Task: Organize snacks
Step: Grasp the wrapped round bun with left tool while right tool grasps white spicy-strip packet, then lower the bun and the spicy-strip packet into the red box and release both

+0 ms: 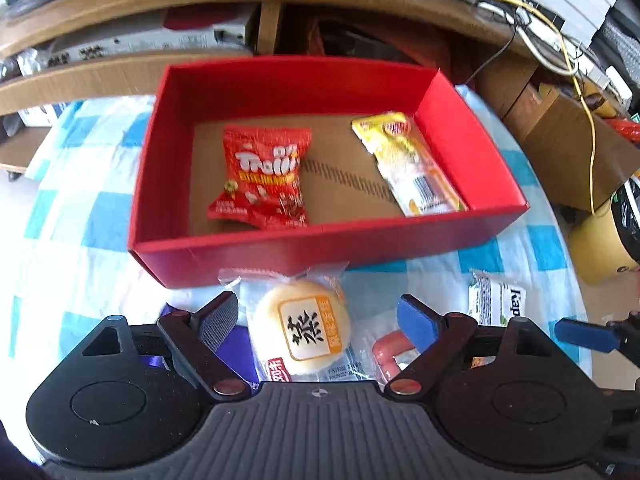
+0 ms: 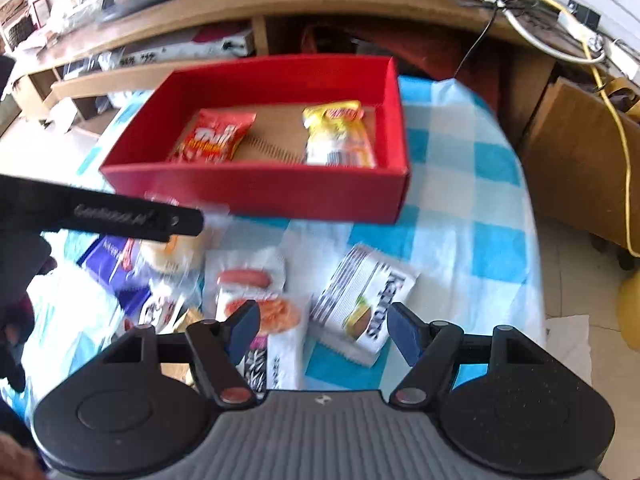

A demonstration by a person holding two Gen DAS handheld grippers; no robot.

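A red box (image 1: pixel 320 246) (image 2: pixel 256 192) stands on the checked cloth. In it lie a red Trolli bag (image 1: pixel 262 176) (image 2: pixel 212 136) and a yellow packet (image 1: pixel 408 164) (image 2: pixel 338 134). My left gripper (image 1: pixel 318 320) is open, its fingers on either side of a round bun in clear wrap (image 1: pixel 302 326) that lies just before the box. A sausage pack (image 1: pixel 390 354) (image 2: pixel 248 280) lies to its right. My right gripper (image 2: pixel 322 330) is open and empty above a white Kaptos packet (image 2: pixel 360 300) (image 1: pixel 498 298).
A purple packet (image 2: pixel 110 264) and several other snacks lie at the left of the table. A wooden shelf unit (image 1: pixel 132 68) with cables stands behind the table. Cardboard boxes (image 1: pixel 568 140) stand at the right. The left gripper's body (image 2: pixel 100 210) crosses the right wrist view.
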